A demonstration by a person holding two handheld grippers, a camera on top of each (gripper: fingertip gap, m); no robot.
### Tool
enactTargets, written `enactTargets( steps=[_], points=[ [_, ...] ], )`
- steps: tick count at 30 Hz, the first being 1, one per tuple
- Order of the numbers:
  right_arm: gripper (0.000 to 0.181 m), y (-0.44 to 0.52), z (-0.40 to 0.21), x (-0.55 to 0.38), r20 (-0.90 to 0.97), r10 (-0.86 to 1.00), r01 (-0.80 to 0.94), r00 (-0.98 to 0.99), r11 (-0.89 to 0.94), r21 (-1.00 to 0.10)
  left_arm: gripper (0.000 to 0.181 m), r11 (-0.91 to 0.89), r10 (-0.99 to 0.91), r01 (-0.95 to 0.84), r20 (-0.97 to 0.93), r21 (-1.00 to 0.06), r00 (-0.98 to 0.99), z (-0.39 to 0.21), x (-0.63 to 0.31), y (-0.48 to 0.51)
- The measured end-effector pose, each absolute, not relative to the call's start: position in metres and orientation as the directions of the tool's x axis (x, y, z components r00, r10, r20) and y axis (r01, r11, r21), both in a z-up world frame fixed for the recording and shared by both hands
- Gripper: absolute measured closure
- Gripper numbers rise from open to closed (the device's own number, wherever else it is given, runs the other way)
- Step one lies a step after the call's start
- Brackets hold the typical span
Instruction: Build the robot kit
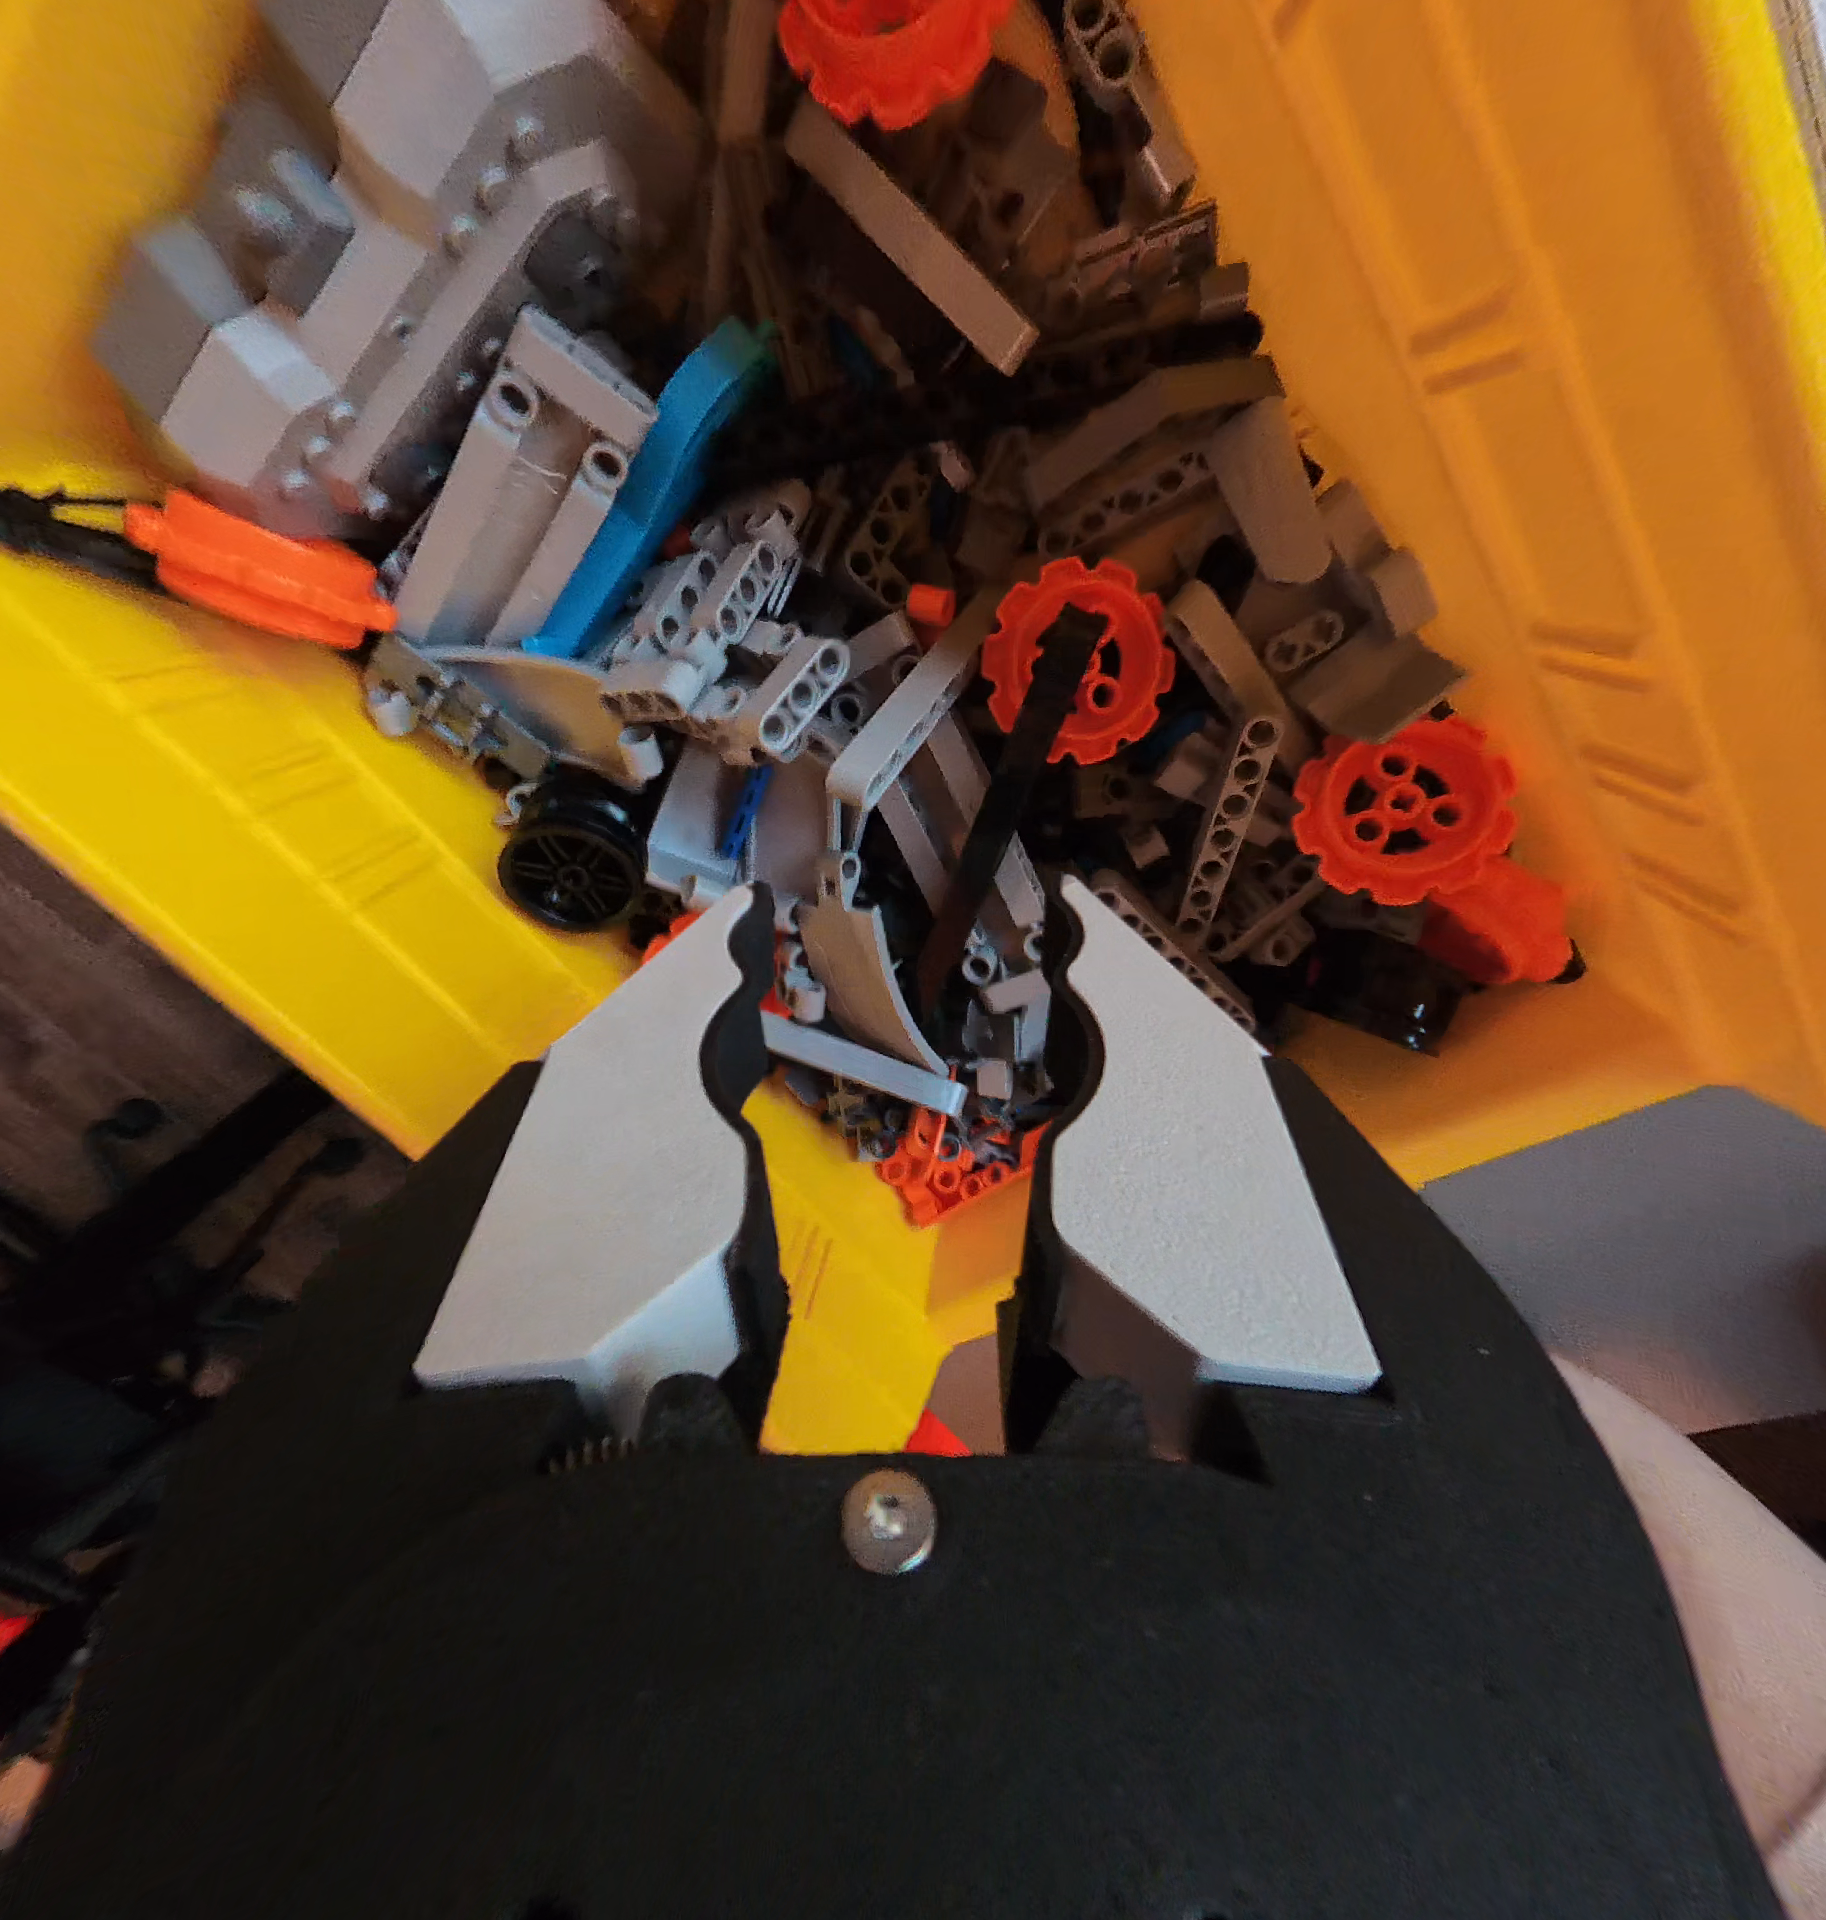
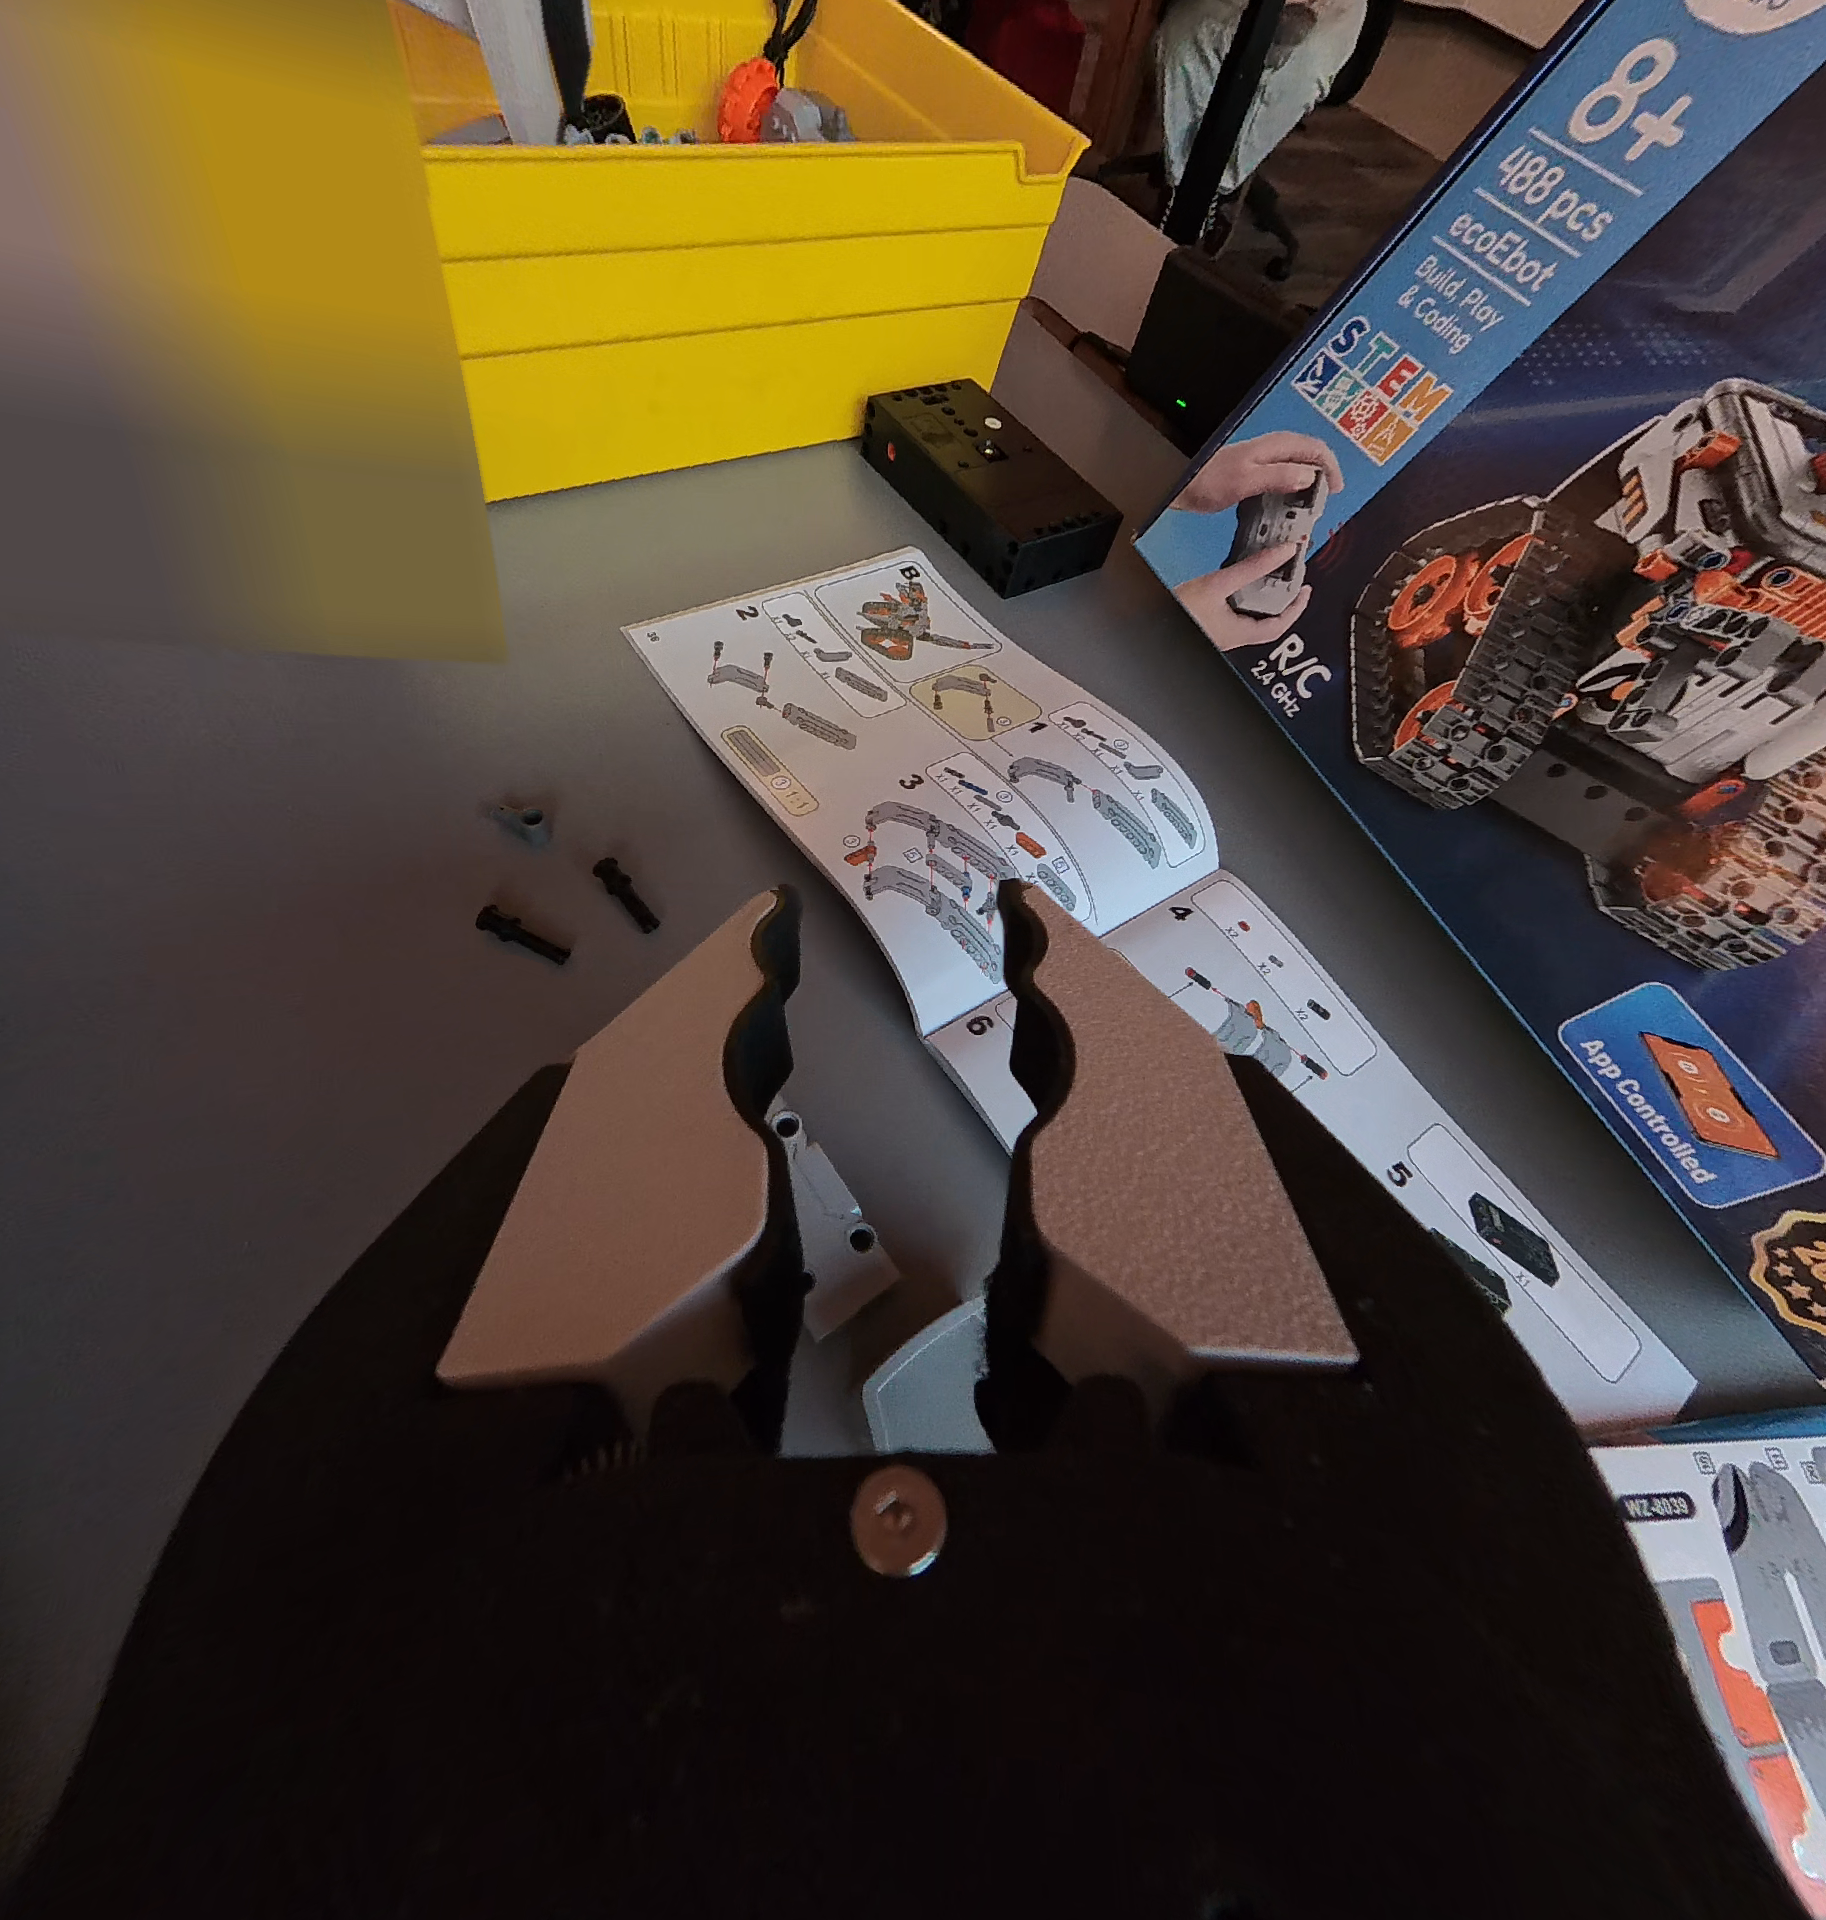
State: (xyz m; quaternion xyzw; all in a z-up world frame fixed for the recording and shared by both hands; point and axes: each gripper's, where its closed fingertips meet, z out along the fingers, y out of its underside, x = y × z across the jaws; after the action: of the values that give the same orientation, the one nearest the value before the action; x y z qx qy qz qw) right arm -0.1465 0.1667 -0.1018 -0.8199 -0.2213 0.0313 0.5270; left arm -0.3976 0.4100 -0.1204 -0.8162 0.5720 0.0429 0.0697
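- Because your left gripper [image 1: 907,904] hangs over the near corner of the yellow bin [image 1: 265,831] with its jaws apart and nothing between them, any dip from here lands in a tangled heap of grey beams [image 1: 1226,821], and I judge you would snag several pieces at once rather than one.
- The black strip [image 1: 1002,800] at centre frame runs from the orange gear [image 1: 1080,660] down towards your fingertips; it looks threaded through the pile, so pulling it could drag neighbours up and spill them over the bin's low near wall.
- The grey curved panel [image 1: 867,977] just ahead of the jaws lies slanted on loose bits, so a pinch on its edge may slip.
- The black wheel [image 1: 573,864] at left centre sits against the bin wall and could roll if nudged.
- Your right gripper [image 2: 898,904] is also spread and empty, low over the grey table [image 2: 265,1039], its tips at the edge of the instruction booklet [image 2: 919,748]; closing here risks creasing or dragging a page.
- A pale grey block [image 2: 826,1216] lies under that gripper near the left finger; whether they touch I cannot tell, but a sideways shift could push it.
- The two black pins [image 2: 576,914] at centre left are loose and would scatter at a brush.
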Motion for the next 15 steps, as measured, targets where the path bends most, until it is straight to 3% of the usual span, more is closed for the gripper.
enactTargets(
  steps=[1, 4, 7, 9, 10, 13, 15],
  points=[
    [0.143, 0.166, -0.101, -0.146, 0.183, 0.394, 0.33, 0.901, -0.345, -0.879, 0.127, -0.317, -0.936, -0.946, -0.137, -0.062, 0.323, -0.124, -0.394, 0.41],
    [0.143, 0.165, -0.101, -0.144, 0.196, 0.391, 0.341, 0.899, -0.345, -0.875, 0.094, -0.311, -0.945, -0.948, -0.088, -0.064, 0.316, -0.135, -0.384, 0.413],
    [0.143, 0.165, -0.099, -0.144, 0.207, 0.39, 0.349, 0.897, -0.338, -0.874, 0.084, -0.358, -0.927, -0.932, -0.139, 0.059, 0.347, -0.149, -0.402, 0.42],
    [0.143, 0.165, -0.101, -0.144, 0.205, 0.392, 0.349, 0.897, -0.343, -0.872, 0.092, -0.357, -0.926, -0.924, -0.178, 0.134, 0.332, -0.157, -0.41, 0.422],
    [0.143, 0.165, -0.102, -0.143, 0.206, 0.392, 0.352, 0.897, -0.349, -0.869, 0.107, -0.366, -0.924, -0.917, -0.177, 0.158, 0.339, -0.161, -0.411, 0.422],
    [0.143, 0.165, -0.105, -0.141, 0.229, 0.388, 0.375, 0.893, -0.359, -0.855, 0.133, -0.399, -0.91, -0.905, -0.188, 0.151, 0.369, -0.161, -0.407, 0.427],
    [0.143, 0.165, -0.105, -0.142, 0.237, 0.39, 0.383, 0.89, -0.356, -0.852, 0.14, -0.396, -0.912, -0.907, -0.172, 0.143, 0.371, -0.162, -0.405, 0.428]
  ],
)
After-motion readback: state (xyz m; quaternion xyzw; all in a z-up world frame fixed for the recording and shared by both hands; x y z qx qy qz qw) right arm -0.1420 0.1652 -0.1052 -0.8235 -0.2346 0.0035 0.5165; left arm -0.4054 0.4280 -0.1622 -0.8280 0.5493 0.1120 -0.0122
